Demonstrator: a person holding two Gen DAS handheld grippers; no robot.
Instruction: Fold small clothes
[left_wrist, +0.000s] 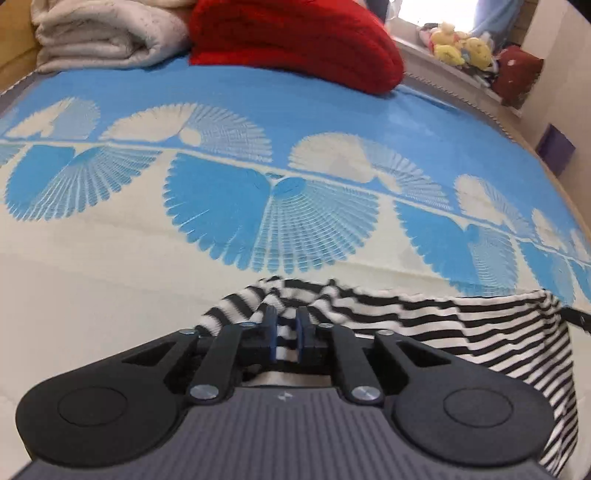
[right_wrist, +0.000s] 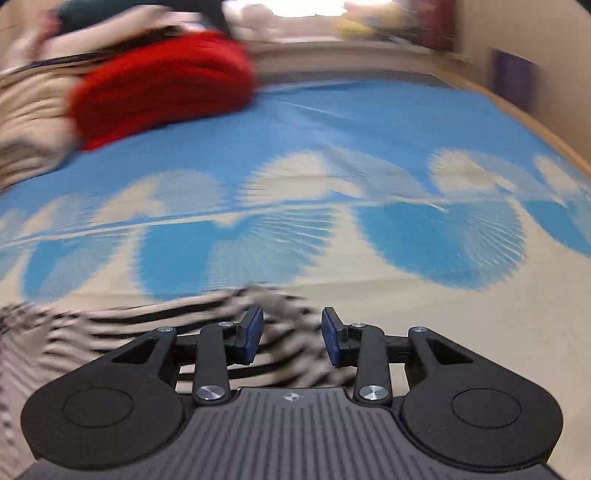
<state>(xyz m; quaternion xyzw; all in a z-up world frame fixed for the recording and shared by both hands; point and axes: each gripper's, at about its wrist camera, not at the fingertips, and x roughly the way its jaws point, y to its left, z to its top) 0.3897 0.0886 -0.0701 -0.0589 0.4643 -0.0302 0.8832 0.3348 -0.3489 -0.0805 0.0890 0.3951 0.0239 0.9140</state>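
So on my left side, the left gripper (left_wrist: 287, 328) has its blue pads nearly together with a bunched ridge of the striped garment (left_wrist: 424, 317) pinched between them; I read that as a firm hold on an edge or corner, taken there so the cloth can be carried over itself for a fold. From that pinch the black-and-white fabric runs away to the right of the left wrist view and drapes down at the frame's edge, so it hangs partly raised rather than lying flat on the blue-and-cream bedspread (left_wrist: 110, 240). Beyond it, a folded pale blanket (left_wrist: 103, 33) and a red knit bundle (left_wrist: 295, 40) sit well apart at the far end, out of the working area. Moving right, the right gripper (right_wrist: 292, 334) has its jaws standing clearly apart, with striped cloth lying between and beneath them; the pads do not press on it, though the right wrist view is badly blurred. My guess is this side is placed to take the matching edge.
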